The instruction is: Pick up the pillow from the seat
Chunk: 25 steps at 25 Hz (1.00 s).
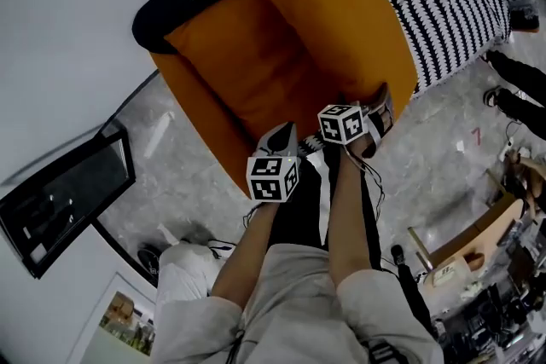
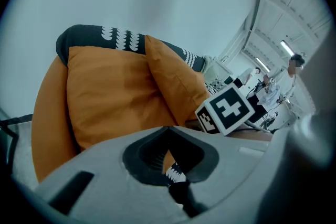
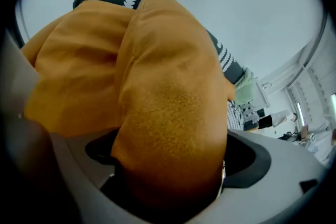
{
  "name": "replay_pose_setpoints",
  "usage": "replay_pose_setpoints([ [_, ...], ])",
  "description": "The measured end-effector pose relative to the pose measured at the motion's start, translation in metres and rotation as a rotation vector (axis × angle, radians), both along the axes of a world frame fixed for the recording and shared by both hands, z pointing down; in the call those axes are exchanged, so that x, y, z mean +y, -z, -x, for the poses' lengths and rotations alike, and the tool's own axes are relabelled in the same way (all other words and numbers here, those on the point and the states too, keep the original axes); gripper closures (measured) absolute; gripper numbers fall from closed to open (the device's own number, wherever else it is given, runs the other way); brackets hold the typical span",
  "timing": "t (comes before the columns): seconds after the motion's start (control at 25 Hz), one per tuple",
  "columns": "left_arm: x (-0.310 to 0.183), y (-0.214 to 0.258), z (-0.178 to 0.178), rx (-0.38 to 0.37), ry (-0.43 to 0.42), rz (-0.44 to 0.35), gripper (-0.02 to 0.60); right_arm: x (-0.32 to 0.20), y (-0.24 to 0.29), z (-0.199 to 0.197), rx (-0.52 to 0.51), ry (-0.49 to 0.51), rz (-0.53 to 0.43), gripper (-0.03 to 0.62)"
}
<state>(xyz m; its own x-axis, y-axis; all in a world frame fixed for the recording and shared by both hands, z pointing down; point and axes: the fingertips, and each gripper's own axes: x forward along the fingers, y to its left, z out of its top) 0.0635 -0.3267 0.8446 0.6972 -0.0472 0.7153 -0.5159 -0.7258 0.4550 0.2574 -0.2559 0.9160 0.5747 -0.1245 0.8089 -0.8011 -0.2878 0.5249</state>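
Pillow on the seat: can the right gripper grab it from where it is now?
Probably yes. The pillow sits right between the right gripper's wide-open jaws, and nothing is in the way.

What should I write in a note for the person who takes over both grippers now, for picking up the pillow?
The left gripper is shut and empty, over the near edge of the seat.
The right gripper has its jaws wide open around the near end of the orange pillow; no squeeze shows.
The pillow lies on the seat, not lifted.
Done: the right gripper is in place at the pillow.
Left to do: close the right jaws on the pillow, then lift it; the left gripper could probably help.
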Motion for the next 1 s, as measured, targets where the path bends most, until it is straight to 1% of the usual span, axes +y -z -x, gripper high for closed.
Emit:
replay_pose_setpoints([
  [0.16,0.007,-0.003,-0.003,-0.001,-0.010,0.001,0.572,-0.007,-0.030,0.000,-0.025,-0.021,-0.019,0.088],
  [0.28,0.006,0.004,-0.002,0.002,-0.006,-0.007,0.572,-0.012,-0.023,0.004,-0.022,-0.008,-0.040,0.091],
  [0.36,0.010,0.012,-0.003,0.002,-0.007,-0.010,0.572,-0.008,-0.015,0.009,-0.051,0.009,-0.057,0.099],
  [0.4,0.013,0.017,-0.004,0.002,-0.010,-0.012,0.572,-0.006,-0.011,0.010,-0.069,0.012,-0.066,0.116],
  [0.48,0.019,0.029,-0.007,0.007,-0.020,-0.020,0.572,-0.003,0.002,0.009,-0.096,0.005,-0.088,0.182],
  [0.64,0.025,0.058,-0.007,0.019,-0.029,-0.033,0.572,0.004,0.033,0.006,-0.132,-0.040,-0.129,0.283],
  [0.8,0.022,0.084,-0.006,0.029,-0.029,-0.052,0.572,0.016,0.060,0.011,-0.186,-0.091,-0.155,0.301],
  [1.0,0.026,0.119,-0.013,0.051,-0.036,-0.078,0.572,0.042,0.095,0.031,-0.244,-0.135,-0.192,0.301],
])
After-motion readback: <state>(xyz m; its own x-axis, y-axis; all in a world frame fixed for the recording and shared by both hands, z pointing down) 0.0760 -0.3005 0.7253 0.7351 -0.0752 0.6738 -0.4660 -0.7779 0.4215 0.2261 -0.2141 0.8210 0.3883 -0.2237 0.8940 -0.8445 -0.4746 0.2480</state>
